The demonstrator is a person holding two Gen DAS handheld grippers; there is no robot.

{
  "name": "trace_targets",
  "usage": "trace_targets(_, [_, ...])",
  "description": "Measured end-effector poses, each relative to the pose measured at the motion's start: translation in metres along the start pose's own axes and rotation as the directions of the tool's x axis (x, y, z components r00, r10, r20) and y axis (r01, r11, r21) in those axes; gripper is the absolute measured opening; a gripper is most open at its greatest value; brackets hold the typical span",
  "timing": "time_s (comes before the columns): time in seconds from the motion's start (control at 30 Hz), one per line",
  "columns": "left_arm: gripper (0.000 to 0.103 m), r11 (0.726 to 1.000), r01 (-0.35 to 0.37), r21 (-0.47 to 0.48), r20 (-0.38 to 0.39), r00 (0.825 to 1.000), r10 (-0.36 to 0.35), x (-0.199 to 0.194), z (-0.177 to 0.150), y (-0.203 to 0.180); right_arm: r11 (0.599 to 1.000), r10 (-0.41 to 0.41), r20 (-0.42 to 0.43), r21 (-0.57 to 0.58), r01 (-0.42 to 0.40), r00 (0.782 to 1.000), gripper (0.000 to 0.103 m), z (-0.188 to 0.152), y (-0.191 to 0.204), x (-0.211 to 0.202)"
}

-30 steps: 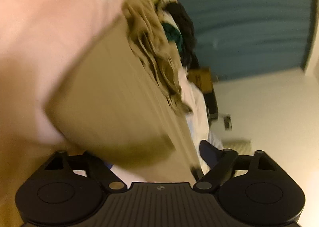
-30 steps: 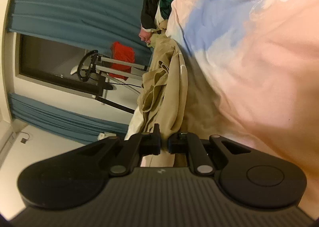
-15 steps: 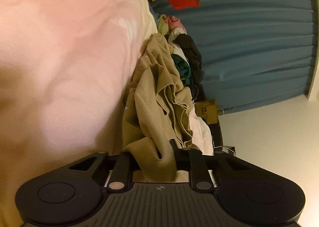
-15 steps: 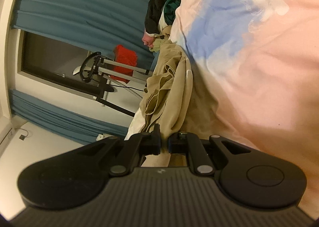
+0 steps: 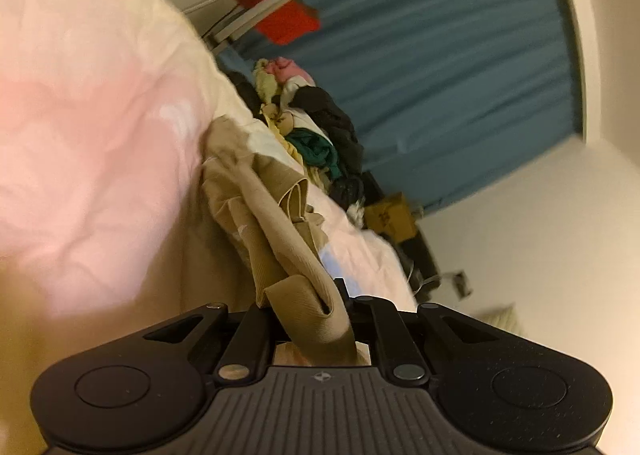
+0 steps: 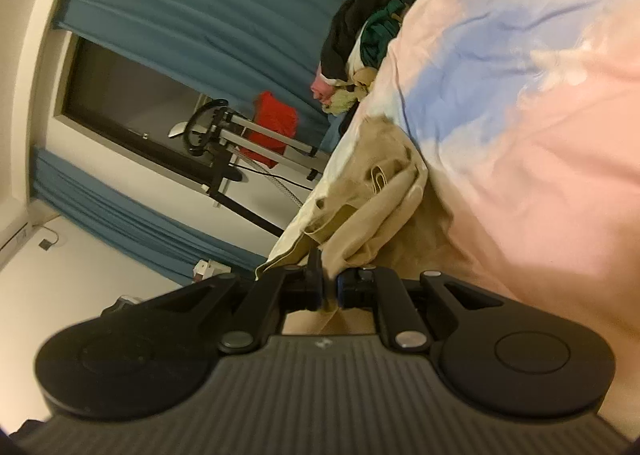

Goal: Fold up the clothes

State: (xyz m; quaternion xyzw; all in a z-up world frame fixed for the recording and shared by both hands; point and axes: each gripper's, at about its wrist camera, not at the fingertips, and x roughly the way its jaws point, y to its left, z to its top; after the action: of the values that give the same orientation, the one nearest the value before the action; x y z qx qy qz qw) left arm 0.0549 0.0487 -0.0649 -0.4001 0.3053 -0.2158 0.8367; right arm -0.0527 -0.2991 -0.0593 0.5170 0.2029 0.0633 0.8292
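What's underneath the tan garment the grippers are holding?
The tan garment lies on a pink and blue duvet, which shows all around it. Whatever sits directly beneath its bunched folds is covered. A pile of clothes lies beyond it.

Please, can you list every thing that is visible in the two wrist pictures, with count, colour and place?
beige garment: one, tan, crumpled on the bed, pinched by both grippers
duvet: one, pink, white and blue, covers the bed
clothes pile: one, black, green, pink, yellow, far end of the bed
curtains: blue, by the wall
red cloth: one, on the metal rack
cardboard box: one, brown, beside the bed
left gripper: black, jaws closing, garment between them
right gripper: black, shut on the garment
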Motion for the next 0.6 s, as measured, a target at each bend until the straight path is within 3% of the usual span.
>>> trace_targets(0.3, [0.011, 1.0, -0.013, -0.005, -0.106, 0.994, 0.012, -0.125, -0.049, -0.031, 0.998, 0.042, -0.047, -0.038, -0.044, 0.998, 0.01, -0.04, 0.03, -0.12])
trace_targets(0.43, [0.012, 0.999, -0.026, -0.03, -0.119, 0.993, 0.022, -0.133, -0.049, -0.035, 0.999, 0.041, -0.046, 0.014, -0.04, 0.998, 0.01, -0.049, 0.031, -0.144])
trace_targets(0.6, [0.015, 0.995, -0.09, -0.038, -0.098, 0.991, 0.086, -0.093, -0.013, -0.046, 1.0, 0.015, -0.004, -0.002, -0.015, 1.0, 0.01, -0.022, 0.045, -0.101])
